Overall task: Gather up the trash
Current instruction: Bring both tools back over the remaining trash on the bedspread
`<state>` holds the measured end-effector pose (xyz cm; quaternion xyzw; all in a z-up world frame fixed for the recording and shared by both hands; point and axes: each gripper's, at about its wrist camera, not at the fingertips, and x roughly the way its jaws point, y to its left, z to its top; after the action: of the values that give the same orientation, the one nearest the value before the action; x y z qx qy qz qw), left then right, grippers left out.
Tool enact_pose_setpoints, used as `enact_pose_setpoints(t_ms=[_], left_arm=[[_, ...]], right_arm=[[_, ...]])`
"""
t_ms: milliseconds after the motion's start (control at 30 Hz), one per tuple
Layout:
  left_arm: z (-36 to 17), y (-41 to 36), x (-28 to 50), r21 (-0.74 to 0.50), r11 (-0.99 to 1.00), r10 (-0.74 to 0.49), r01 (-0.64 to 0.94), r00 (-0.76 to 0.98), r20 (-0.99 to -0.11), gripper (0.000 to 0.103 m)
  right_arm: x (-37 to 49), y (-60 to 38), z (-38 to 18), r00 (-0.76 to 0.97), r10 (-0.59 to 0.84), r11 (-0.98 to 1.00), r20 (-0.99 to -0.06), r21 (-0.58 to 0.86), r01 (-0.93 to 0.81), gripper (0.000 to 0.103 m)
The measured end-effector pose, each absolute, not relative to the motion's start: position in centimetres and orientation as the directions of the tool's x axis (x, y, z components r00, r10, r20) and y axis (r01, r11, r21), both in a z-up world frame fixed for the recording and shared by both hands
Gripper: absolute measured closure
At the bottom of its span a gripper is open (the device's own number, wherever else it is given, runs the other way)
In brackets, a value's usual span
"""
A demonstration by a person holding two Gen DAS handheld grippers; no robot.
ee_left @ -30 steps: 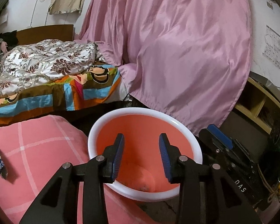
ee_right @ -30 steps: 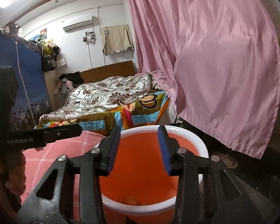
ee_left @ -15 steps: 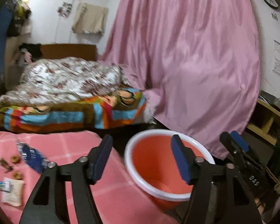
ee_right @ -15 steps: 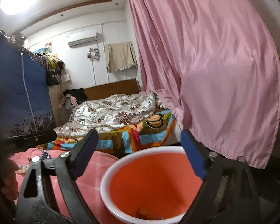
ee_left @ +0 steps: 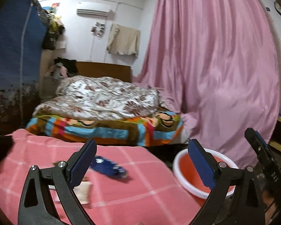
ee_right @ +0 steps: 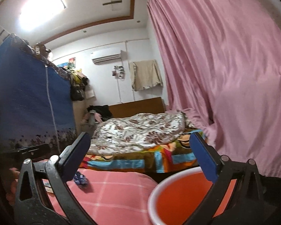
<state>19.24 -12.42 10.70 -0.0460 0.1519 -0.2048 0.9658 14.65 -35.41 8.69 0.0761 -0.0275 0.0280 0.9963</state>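
Observation:
An orange bucket with a white rim (ee_left: 189,183) stands off the right edge of a pink checked tablecloth (ee_left: 136,185); it also shows in the right wrist view (ee_right: 179,198). A crumpled blue wrapper (ee_left: 108,166) lies on the cloth, also seen in the right wrist view (ee_right: 80,178). A pale paper scrap (ee_left: 82,189) lies by my left finger. My left gripper (ee_left: 142,163) is wide open and empty above the cloth. My right gripper (ee_right: 140,155) is wide open and empty, its right finger over the bucket.
A bed with a floral quilt (ee_left: 106,97) and striped blanket stands behind the table. A pink curtain (ee_left: 215,65) hangs at the right. A blue wardrobe (ee_right: 24,101) stands at the left. The other gripper's body (ee_left: 262,153) shows at the right edge.
Both grippers opened from narrow to wide, rose and tilted away from the bucket's mouth. The left view swung left, bringing the tablecloth, blue wrapper and paper scrap into sight.

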Motion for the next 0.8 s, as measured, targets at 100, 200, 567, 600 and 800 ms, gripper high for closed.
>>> enact_pose_setpoints(t_ms=[100,200,567,600,800], left_arm=[[10.6,-9.6,18.3,-0.14,0.934,-0.354,0.328,0.901,-0.252,0.007],[10.6,-7.1,17.4,-0.135,0.951,-0.302,0.278,0.925,-0.23,0.007],[9.4,0.0,14.7,-0.101,0.983,-0.172,0.156,0.968,-0.18,0.007],[9.2,0.4,14.7,-0.102,0.984,-0.164,0.148,0.969,-0.183,0.007],[7.7,2.0,15.3,-0.107,0.986,-0.15,0.128,0.96,-0.237,0.007]], right_arm=[[15.2,-33.2,8.8,0.992,0.101,0.985,0.072,0.135,-0.11,0.0],[15.6,-30.7,8.9,0.985,0.149,0.983,0.089,0.099,-0.158,0.0],[17.1,-23.1,7.8,0.962,0.269,0.961,0.05,-0.071,-0.266,0.0],[17.2,-22.7,7.7,0.962,0.272,0.96,0.04,-0.083,-0.268,0.0],[19.1,-21.7,6.9,0.96,0.275,0.956,-0.057,-0.09,-0.279,0.0]])
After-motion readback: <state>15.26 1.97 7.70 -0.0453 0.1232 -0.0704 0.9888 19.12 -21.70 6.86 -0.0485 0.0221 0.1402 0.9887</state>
